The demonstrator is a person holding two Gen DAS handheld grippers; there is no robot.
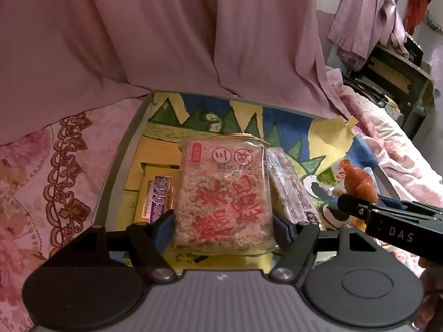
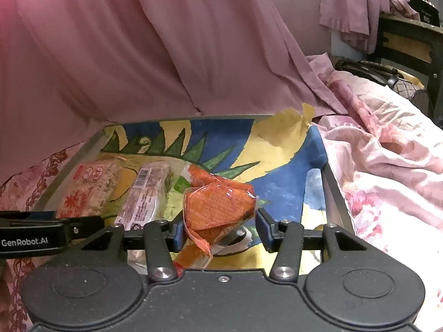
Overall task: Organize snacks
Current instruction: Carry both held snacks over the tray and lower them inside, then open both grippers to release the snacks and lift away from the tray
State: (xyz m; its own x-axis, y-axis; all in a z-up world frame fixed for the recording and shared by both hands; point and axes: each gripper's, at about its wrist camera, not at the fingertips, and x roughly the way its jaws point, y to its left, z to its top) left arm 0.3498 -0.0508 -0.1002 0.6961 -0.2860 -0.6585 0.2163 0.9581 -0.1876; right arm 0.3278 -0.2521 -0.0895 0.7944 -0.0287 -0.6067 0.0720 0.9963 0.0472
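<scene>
Left claw (image 1: 223, 221) is clamped on the rice cake pack (image 1: 221, 193); right claw (image 2: 220, 228) sits open around the orange snack packet (image 2: 218, 204), barcode bar (image 2: 146, 193) just left.

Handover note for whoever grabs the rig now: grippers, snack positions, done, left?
Left hand-held gripper: jaws either side of the clear square puffed-rice cake packet with red print; whether the pads press it is unclear.
Right hand-held gripper: left pad against the orange sausage packets, right pad apart from them; not gripped.
Positions: everything sits on the colourful painted tray on the bed. The long clear-wrapped grain bar lies between rice cake and sausages; a small purple-and-gold packet lies left of the rice cake.
Done: snacks roughly side by side.
Left: final placement of both packets.
</scene>
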